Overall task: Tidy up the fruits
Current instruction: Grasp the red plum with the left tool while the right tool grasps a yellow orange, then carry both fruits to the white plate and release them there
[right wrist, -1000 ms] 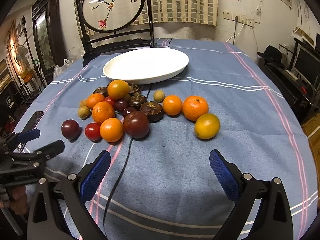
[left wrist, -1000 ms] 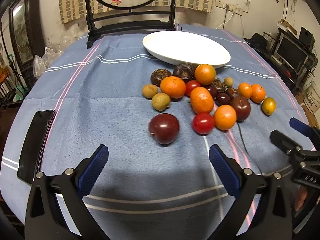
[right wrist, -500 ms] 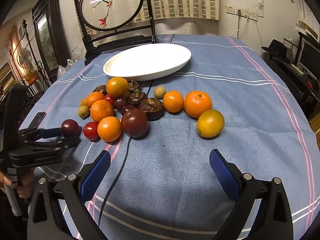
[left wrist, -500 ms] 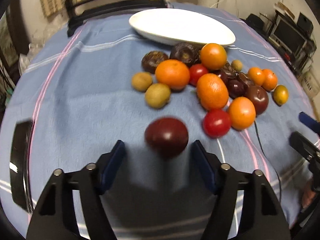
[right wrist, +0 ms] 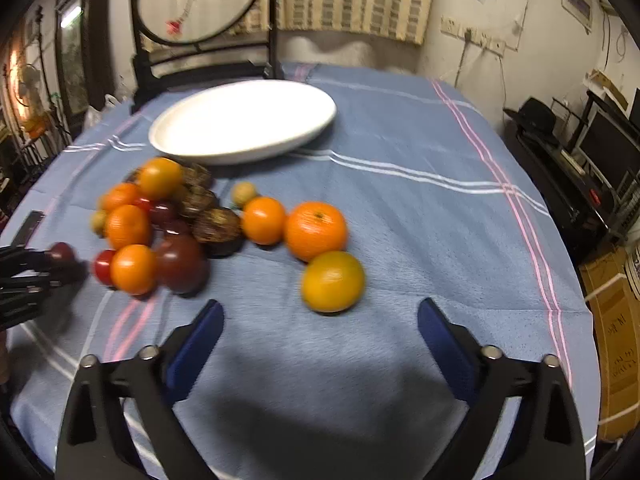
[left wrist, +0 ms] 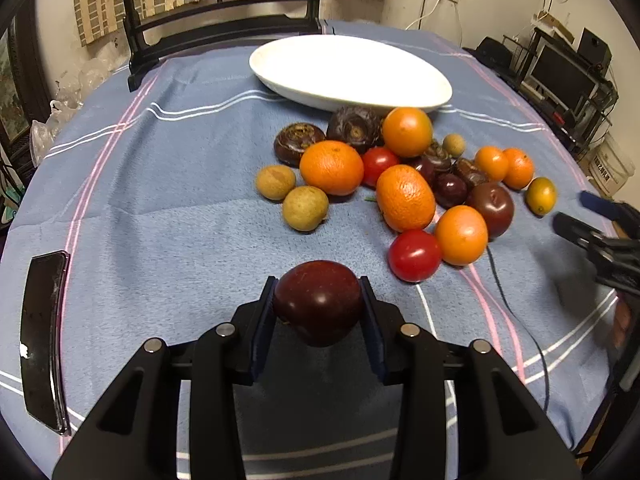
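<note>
A dark red plum (left wrist: 318, 302) sits between the blue pads of my left gripper (left wrist: 317, 285), whose jaws are closing and press on both its sides just above the blue tablecloth. Beyond it lies a pile of fruit (left wrist: 404, 196): oranges, red tomatoes, dark plums, brown longans. The white oval plate (left wrist: 352, 68) stands empty behind the pile. In the right wrist view my right gripper (right wrist: 321, 315) hangs with its jaws closing but still wide, nothing between them. A yellow-orange citrus (right wrist: 333, 282) lies just ahead of its fingertips.
A black phone (left wrist: 42, 336) lies at the table's left edge. A thin black cable (left wrist: 516, 312) runs from the pile toward the near right. A dark wooden chair (left wrist: 220, 28) stands behind the plate. Shelves with electronics (right wrist: 600, 152) are to the right.
My left gripper moved forward over the lone dark plum and closed from wide open onto it. My right gripper moved toward the yellow-orange citrus and its jaws narrowed slightly.
</note>
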A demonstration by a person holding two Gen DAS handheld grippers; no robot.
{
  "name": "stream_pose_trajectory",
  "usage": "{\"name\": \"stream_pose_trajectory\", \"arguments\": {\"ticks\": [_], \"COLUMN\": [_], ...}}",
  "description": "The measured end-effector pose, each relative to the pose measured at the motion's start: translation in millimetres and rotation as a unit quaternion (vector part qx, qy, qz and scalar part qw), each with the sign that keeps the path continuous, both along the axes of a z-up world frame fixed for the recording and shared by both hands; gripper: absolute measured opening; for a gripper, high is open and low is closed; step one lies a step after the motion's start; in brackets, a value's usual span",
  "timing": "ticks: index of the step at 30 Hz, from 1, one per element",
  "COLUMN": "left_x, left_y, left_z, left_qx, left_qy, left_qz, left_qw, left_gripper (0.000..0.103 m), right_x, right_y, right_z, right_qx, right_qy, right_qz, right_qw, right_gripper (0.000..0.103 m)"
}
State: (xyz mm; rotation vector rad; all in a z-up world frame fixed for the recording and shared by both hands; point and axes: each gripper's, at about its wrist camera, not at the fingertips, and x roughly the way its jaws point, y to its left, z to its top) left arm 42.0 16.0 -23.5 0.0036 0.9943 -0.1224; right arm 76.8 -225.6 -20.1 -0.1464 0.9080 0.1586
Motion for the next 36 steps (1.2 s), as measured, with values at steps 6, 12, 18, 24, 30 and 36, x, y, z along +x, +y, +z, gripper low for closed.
{"name": "stream_pose_trajectory", "arguments": {"ticks": [6, 12, 18, 24, 30, 36], "left_x": [-3.1, 5.1, 36.1, 113.0, 184.7, 199.7], "left_y": [-0.1, 1.7, -6.0, -24.4, -18.4, -27.3], "left_z": [10.7, 21.3, 58.2, 80.2, 39.0, 13.0], "left_qx": [-0.001, 0.001, -0.015, -0.026, -0.051, -0.059], "left_qy": [-0.013, -0.020, -0.046, -0.073, -0.007, 0.008], "left_qz": [-0.006, -0.016, -0.037, -0.014, 0.045, 0.041], "left_qw": [0.9999, 0.9997, 0.9982, 0.9969, 0.9977, 0.9974], "left_gripper": [0.038, 0.038, 0.038, 0.038, 0.038, 0.046], "right_x": [35.2, 17.5, 18.8, 94.6, 140.9, 149.6], "right_y": [-1.3, -11.4, 11.1, 56.0, 71.1, 76.6], "right_z": [-20.7, -5.1, 55.7, 58.8, 25.4, 8.6], "right_qx": [0.000, 0.052, 0.116, 0.126, 0.134, 0.142], "right_qy": [0.046, 0.025, -0.050, -0.039, -0.011, -0.003], "right_qz": [-0.003, -0.005, 0.054, 0.062, 0.040, 0.047], "right_qw": [0.999, 0.998, 0.991, 0.989, 0.990, 0.989], "right_gripper": [0.040, 0.040, 0.040, 0.040, 0.040, 0.054]}}
